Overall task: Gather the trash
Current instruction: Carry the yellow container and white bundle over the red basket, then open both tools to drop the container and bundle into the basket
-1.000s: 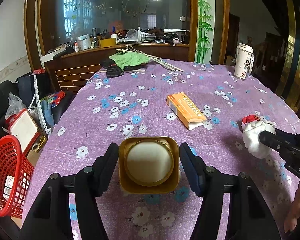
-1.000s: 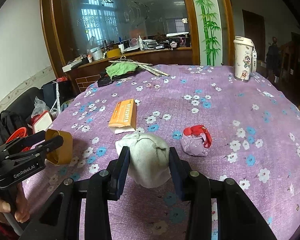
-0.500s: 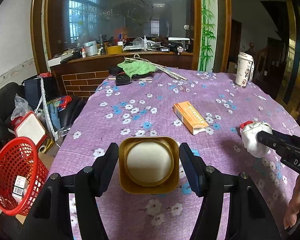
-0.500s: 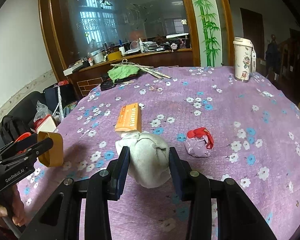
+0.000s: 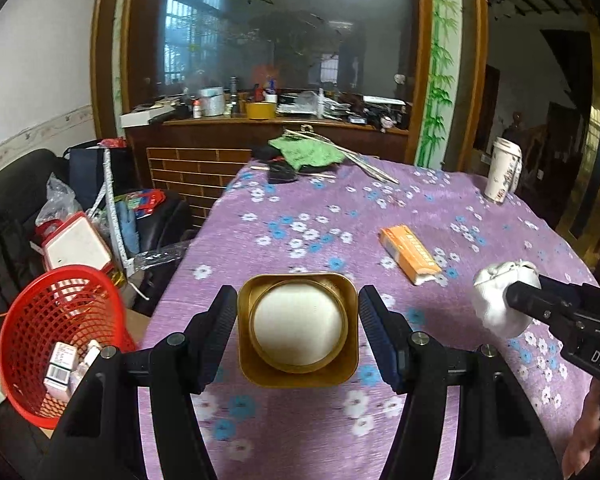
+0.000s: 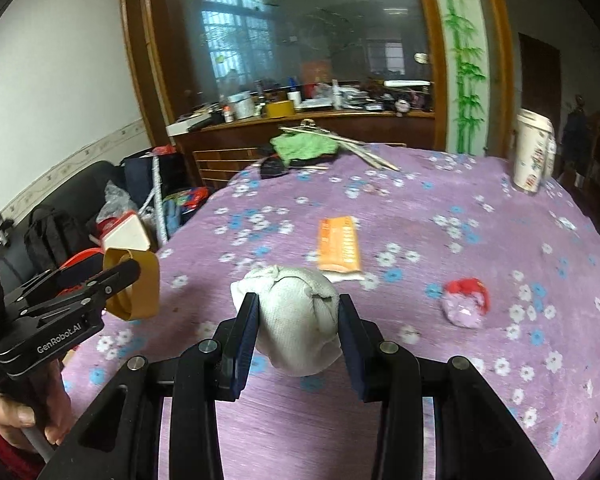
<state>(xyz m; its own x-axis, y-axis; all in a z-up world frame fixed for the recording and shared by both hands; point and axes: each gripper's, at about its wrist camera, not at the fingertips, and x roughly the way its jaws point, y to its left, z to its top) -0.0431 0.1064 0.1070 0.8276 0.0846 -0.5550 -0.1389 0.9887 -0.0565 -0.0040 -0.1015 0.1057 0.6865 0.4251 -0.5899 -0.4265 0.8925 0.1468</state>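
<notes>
Left gripper (image 5: pixel 298 326): clamped on a gold paper cup (image 5: pixel 298 328), both pads pressed against its squashed rim, the cup's open mouth facing back toward the handle. The cup is carried clear of the table (image 5: pixel 320 432), above its near left edge.

Right gripper (image 6: pixel 298 322): clenched on a white wadded cloth ball (image 6: pixel 294 320), gripped on both flanks and held above the purple flowered tablecloth. A hand (image 6: pixel 20 416) grips the handle of the left tool at the lower left of the right wrist view.

On the table beyond the right gripper: an orange carton (image 6: pixel 339 245), lying flat. To the right of it and apart, a crumpled purple wrapper with a red piece (image 6: pixel 465 302). At the far right edge, a tall white cup (image 6: pixel 532 150), upright. At the far end, a green cloth (image 6: pixel 303 145) with thin sticks beside it.

On the floor left of the table: a red mesh basket (image 5: pixel 28 312), upright, with small boxes inside.
</notes>
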